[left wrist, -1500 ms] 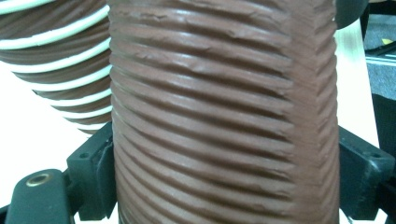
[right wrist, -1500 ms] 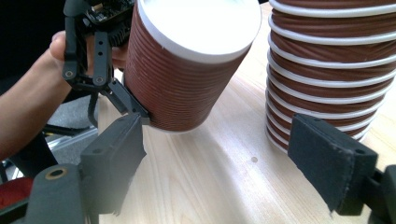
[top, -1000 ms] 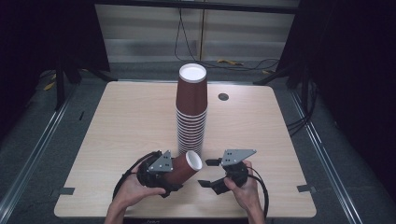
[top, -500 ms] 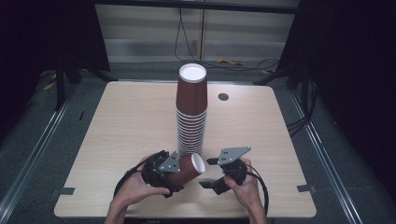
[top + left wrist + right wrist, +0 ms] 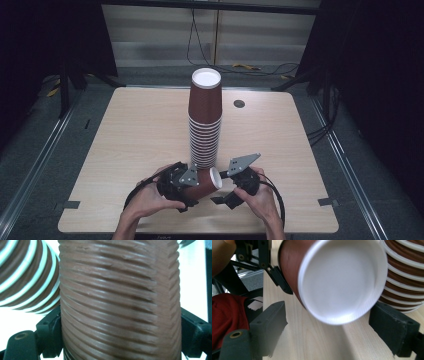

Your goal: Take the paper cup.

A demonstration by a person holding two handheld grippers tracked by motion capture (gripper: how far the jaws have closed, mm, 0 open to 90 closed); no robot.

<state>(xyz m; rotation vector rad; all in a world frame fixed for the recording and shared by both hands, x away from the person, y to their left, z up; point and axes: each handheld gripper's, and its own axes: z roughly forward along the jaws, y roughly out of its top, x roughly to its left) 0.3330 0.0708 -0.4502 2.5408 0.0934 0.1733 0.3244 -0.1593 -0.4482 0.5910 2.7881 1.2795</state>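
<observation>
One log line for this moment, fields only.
left gripper: shut on paper cup, sideways | right gripper: open, facing cup's white end | cup stack: upright on table

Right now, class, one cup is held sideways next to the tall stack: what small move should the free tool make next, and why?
Probably the right tool should ease forward and close on the cup's white rim. The left tool already clamps the loose cup around its ribbed body, mouth turned toward the right tool, whose open jaws flank the rim without touching. The stack stands just behind.
</observation>
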